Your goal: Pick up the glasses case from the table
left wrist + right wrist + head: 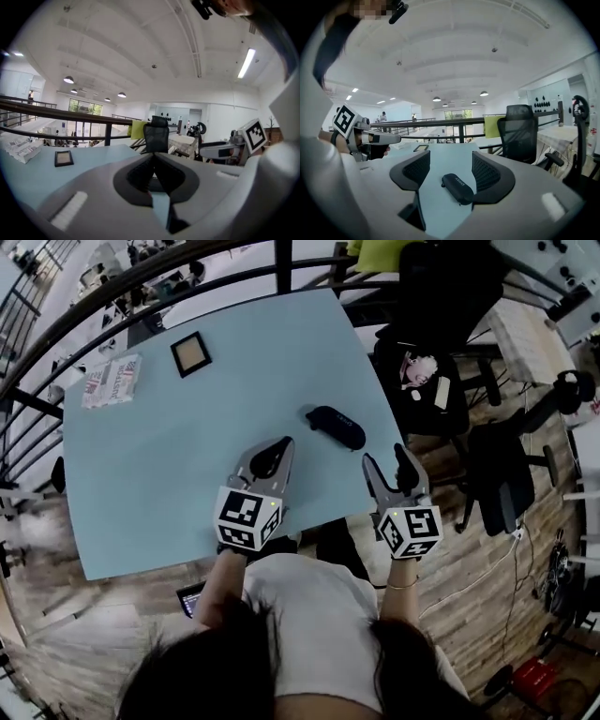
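— On the light blue table (159,474), right of centre: black glasses case (336,427), lying flat.
— And the grippers?
— Right gripper (385,456) spread wide just near of it, not touching; left gripper (272,454) pinched together, empty.

Open tabletop (187,465) between right gripper (384,454) and glasses case (336,427), railing (141,289) past far edge, chair (450,296) at right

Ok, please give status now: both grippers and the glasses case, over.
Left gripper shut, empty. Right gripper open, aimed at glasses case, not touching. Glasses case flat on table. Nothing in the way.
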Tool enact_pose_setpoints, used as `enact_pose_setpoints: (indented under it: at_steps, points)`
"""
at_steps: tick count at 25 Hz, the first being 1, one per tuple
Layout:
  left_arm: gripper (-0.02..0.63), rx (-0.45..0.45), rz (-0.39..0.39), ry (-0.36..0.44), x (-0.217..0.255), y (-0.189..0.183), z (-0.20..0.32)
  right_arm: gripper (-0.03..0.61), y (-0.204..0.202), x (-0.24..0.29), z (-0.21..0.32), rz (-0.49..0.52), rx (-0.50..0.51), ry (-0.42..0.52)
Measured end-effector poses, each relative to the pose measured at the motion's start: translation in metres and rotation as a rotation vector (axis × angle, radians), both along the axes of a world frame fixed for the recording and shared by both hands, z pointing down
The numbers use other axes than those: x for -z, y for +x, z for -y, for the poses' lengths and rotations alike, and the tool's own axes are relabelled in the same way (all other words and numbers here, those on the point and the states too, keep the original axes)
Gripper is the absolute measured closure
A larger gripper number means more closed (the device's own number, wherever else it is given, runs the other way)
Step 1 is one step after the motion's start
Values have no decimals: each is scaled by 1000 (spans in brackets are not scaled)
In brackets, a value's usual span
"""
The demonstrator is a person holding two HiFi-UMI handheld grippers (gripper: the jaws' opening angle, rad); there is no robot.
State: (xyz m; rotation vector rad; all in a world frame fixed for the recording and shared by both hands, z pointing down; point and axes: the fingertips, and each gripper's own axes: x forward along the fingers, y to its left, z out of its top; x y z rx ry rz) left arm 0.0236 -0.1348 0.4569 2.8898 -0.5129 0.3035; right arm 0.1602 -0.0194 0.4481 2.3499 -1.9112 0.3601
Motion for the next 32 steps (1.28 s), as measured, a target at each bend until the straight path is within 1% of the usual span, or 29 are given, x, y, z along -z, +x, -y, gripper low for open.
enact_pose_setpoints:
  at_steps: [4,8,12,16,19,25,29,32]
  points:
    - [557,123,1,4,1,11,21,322,22,-4,39,18,132,-8]
    - [557,281,3,17,5,16,38,321,39,-7,81,29,298,-11]
    - [557,345,13,11,4,22,38,316,49,-7,91,39,367,-11]
    - [557,444,11,15,6,23,40,311,54,-7,110,43,477,-11]
    - [557,490,8,11,6,26,36,308,55,-9,117,45,537,-16]
    - [557,563,10,20,8,19,29,281,41,-11,125,57,635,-29]
    - [557,582,14,13,8,14,26,265,33,-15,127,65,668,-48]
    - [557,573,14,11,13,14,24,258,31,-14,131,75,666,-59]
